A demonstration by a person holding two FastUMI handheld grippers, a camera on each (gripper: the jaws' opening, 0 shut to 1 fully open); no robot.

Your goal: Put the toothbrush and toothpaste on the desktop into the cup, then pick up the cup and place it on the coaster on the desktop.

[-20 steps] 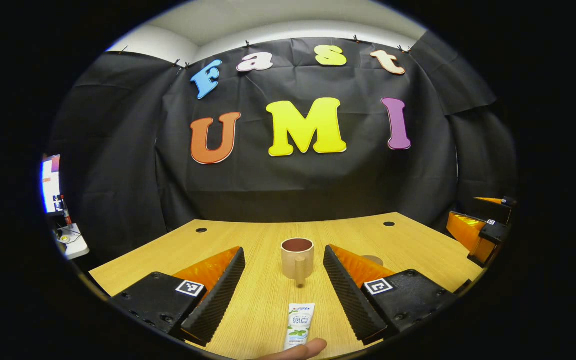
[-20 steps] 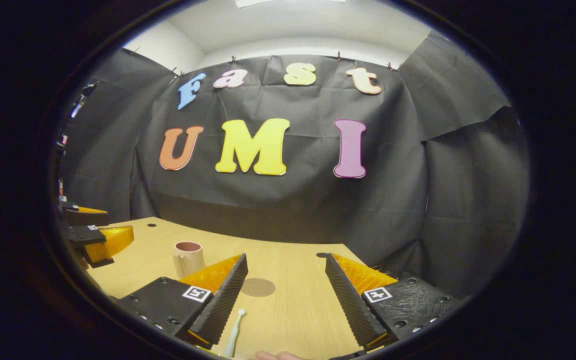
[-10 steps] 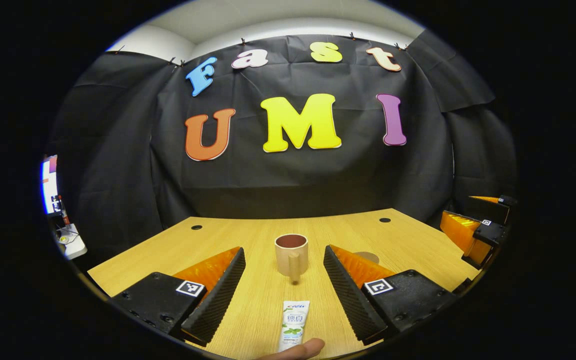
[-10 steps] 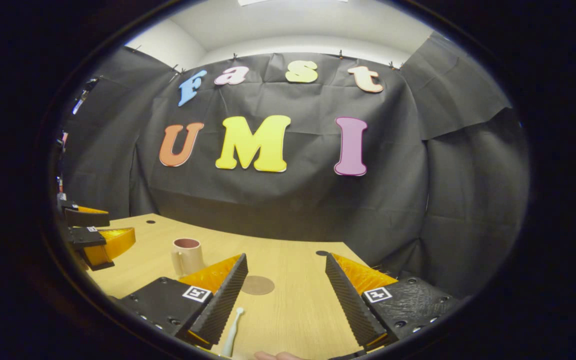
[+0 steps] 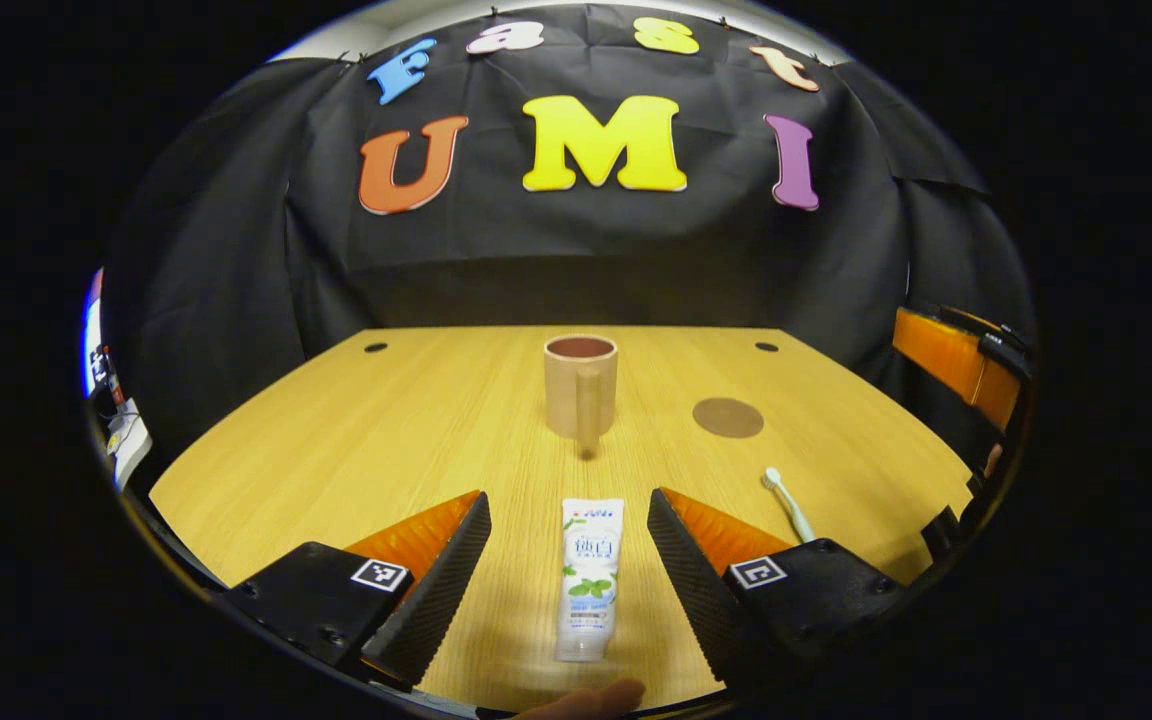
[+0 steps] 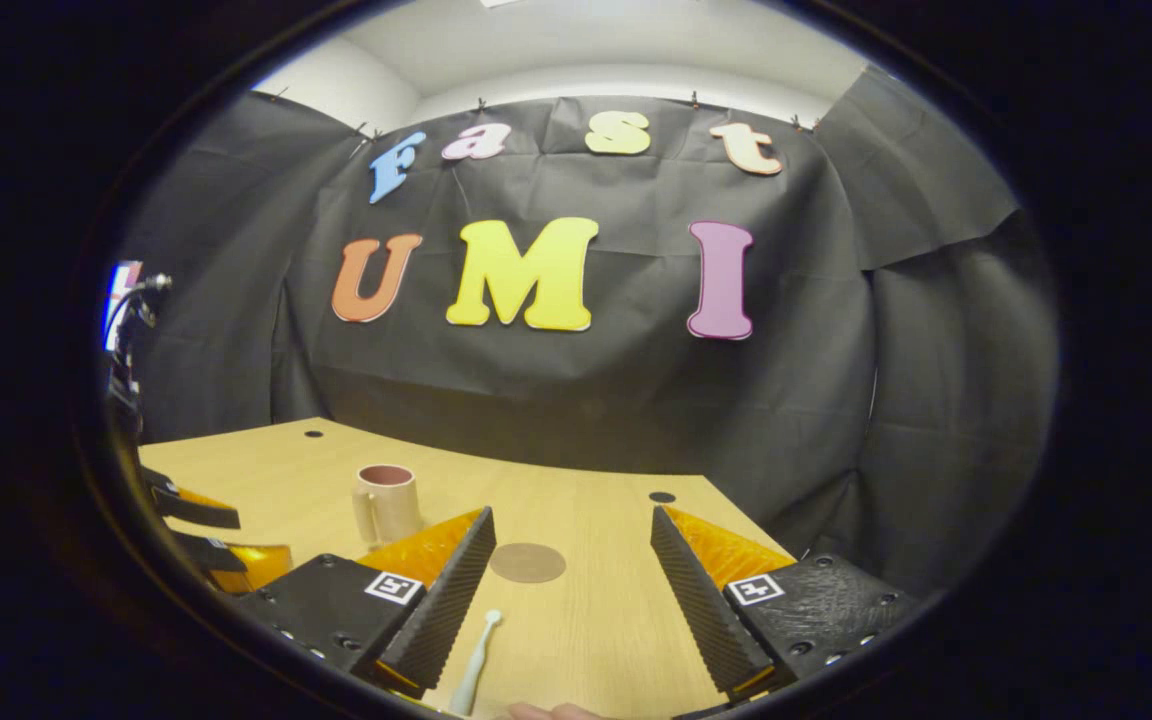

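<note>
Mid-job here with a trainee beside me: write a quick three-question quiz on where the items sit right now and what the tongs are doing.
1. True or false: the toothpaste lies flat on the desktop between the open left tongs.
2. The cup is: A) empty and upright B) holding the toothbrush C) tipped over.
3. Fill in: the toothbrush lies near the right tongs, and beyond it on the wood sits the round brown ____.

Key: 1 true. 2 A. 3 coaster.
</note>
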